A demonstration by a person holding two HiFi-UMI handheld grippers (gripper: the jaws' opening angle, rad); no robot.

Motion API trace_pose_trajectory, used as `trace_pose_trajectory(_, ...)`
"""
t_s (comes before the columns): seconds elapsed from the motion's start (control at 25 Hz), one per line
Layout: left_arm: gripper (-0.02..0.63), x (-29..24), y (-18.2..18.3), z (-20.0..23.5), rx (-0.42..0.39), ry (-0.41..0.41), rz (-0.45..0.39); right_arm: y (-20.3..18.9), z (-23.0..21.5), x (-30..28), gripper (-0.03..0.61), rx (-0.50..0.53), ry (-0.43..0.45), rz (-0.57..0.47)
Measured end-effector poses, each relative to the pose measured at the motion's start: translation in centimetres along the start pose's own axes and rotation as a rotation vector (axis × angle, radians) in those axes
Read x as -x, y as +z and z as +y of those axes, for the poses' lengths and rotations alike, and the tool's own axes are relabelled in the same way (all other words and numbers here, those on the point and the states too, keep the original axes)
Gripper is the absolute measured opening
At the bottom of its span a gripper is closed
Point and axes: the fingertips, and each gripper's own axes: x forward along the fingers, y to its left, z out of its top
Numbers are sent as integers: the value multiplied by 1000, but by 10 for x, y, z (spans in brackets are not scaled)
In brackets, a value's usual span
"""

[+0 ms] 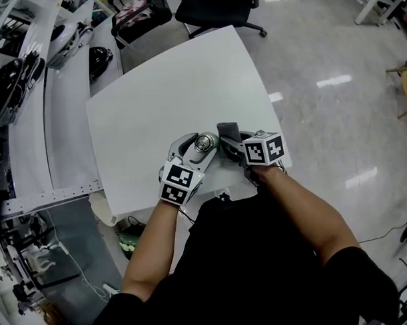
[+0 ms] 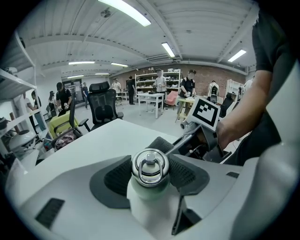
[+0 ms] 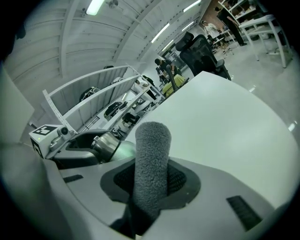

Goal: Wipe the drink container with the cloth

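Head view, item one: white table [image 1: 163, 103], taken as reference for all entries. Item two: drink container [image 2: 150, 199], pale body with a silver cap bearing a metal ring, located over the table's near edge; whether its base touches the tabletop cannot be told. Item three: left gripper [image 1: 195, 149], marker cube at its rear, both jaws clamped on the container just under the cap, dark ribbed pads pressing it from either side. Item four: cloth [image 3: 152, 154], grey, fuzzy, bunched into a thick roll that stands up out of its holder. Item five: right gripper [image 3: 151, 182], also at the table's near edge, jaws pinched tight on the lower part of the cloth. In the head view the cloth's free end sits just beside the container's cap; contact between them cannot be confirmed. Item six: black office chair [image 1: 218, 10], beyond the table's far edge. Item seven: white shelving [image 1: 28, 111], along the table's left side, holding dark equipment.
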Motion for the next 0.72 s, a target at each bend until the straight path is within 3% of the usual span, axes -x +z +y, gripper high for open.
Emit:
trace_pose_trajectory(0.44,258,-1,-1,-1,10,-16,-20,-16,-23,-14,109,19,-167,170)
trace_pose_trajectory(0.72,258,0,0,0,15,-22,-47,-18,-25,-19,109,27,-166,253)
